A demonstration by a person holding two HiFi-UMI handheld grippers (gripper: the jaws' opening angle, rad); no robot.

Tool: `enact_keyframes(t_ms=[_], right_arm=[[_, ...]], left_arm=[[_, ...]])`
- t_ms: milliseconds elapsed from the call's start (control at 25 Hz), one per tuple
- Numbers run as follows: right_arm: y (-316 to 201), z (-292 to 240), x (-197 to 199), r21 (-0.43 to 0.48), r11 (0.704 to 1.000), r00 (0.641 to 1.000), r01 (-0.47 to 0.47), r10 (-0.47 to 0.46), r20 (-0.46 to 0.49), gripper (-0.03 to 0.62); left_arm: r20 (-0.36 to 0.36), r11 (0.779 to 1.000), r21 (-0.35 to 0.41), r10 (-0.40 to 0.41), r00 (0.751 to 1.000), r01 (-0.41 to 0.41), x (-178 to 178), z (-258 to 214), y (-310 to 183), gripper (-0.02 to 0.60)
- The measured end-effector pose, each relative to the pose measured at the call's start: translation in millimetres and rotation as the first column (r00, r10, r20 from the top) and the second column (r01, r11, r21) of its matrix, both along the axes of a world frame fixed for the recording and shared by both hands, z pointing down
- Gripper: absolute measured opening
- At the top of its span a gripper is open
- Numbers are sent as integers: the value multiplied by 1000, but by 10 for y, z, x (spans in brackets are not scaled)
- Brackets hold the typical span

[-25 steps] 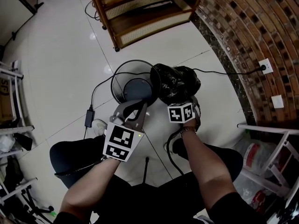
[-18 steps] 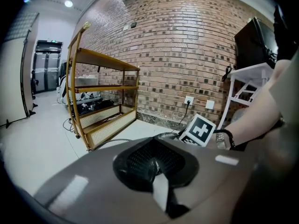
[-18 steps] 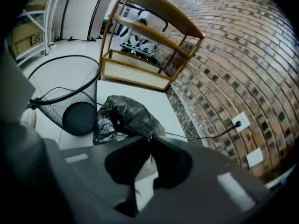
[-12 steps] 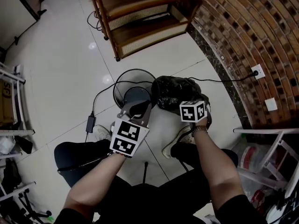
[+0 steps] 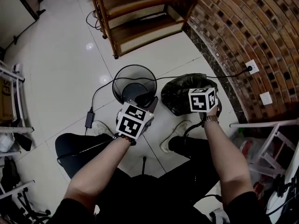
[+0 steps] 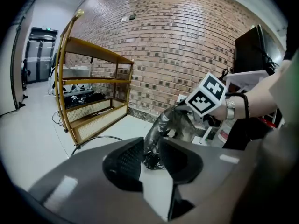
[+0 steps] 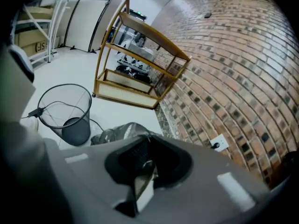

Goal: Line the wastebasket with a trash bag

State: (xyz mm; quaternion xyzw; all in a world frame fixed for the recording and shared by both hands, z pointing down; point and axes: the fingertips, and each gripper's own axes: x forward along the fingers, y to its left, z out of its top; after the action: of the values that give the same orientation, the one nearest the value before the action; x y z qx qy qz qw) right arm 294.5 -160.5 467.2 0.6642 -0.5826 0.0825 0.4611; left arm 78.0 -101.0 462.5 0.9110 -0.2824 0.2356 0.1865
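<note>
**Trash bag being held up beside the unlined wastebasket**

A white tiled floor is being looked down on, with a curved brick wall along its right side in the head view. A wooden shelf unit with woven panels is being seen at the top. The things on its shelves are too small to be told.

A black wire wastebasket is being left upright on the floor, just in front of the shelf unit. Its dark solid bottom is being shown through the open top and the mesh. No part of the bag is being draped over its rim.

The black trash bag is being kept crumpled and bunched outside the wastebasket, just beside it on the brick-wall side. Whether its lower end is touching the floor cannot be told.

The right gripper is being kept closed, with a fold at the top of the bag pinched between its jaws. The jaws of the left gripper are being opened. A corner of the bag is hanging between them, and the pads are not being pressed on it.

A black cable is being run from a wall socket behind the bag. A small power adapter is lying on the tiles near the wastebasket.
</note>
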Motion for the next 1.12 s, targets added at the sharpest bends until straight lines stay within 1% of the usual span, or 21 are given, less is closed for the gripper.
enact_keyframes(t_ms=[240, 360, 440, 520, 600, 680, 720, 840, 960, 1040, 1120], right_arm=[[-30, -557, -113, 32, 998, 998, 59, -59, 1, 15], [-58, -833, -193, 53, 995, 996, 89, -89, 0, 16], [-88, -1017, -241, 74, 992, 995, 103, -104, 5, 16], [-121, -1184, -298, 93, 989, 993, 116, -118, 15, 17], [-150, -1325, -352, 107, 986, 991, 126, -129, 23, 15], [-177, -1444, -408, 114, 984, 990, 139, -142, 21, 15], [-192, -1494, -442, 117, 982, 988, 147, -150, 20, 17], [-233, -1625, -552, 125, 977, 985, 170, -174, 19, 17], [-273, -1751, -688, 134, 972, 979, 195, -200, 31, 17], [-297, -1849, -775, 140, 967, 975, 212, -219, 38, 17], [-319, -1964, -837, 150, 963, 971, 224, -234, 50, 17]], left_arm=[[-5, 996, -80, 37, 999, -37, 160, 166, 37, 140], [-20, 993, -106, 50, 999, -52, 252, 227, 95, 171], [-45, 990, -132, 44, 998, -49, 326, 260, 169, 190], [-88, 982, -186, 11, 996, -27, 393, 303, 276, 211], [-147, 965, -264, -50, 988, 9, 465, 355, 395, 268], [-195, 939, -340, -120, 973, 47, 532, 404, 501, 301], [-205, 928, -367, -154, 967, 69, 550, 432, 536, 312], [-211, 888, -438, -252, 944, 139, 569, 557, 578, 318], [-225, 849, -498, -323, 919, 176, 612, 662, 575, 319], [-228, 832, -518, -359, 905, 199, 624, 699, 536, 319], [-222, 824, -516, -394, 892, 235, 594, 699, 445, 318]])
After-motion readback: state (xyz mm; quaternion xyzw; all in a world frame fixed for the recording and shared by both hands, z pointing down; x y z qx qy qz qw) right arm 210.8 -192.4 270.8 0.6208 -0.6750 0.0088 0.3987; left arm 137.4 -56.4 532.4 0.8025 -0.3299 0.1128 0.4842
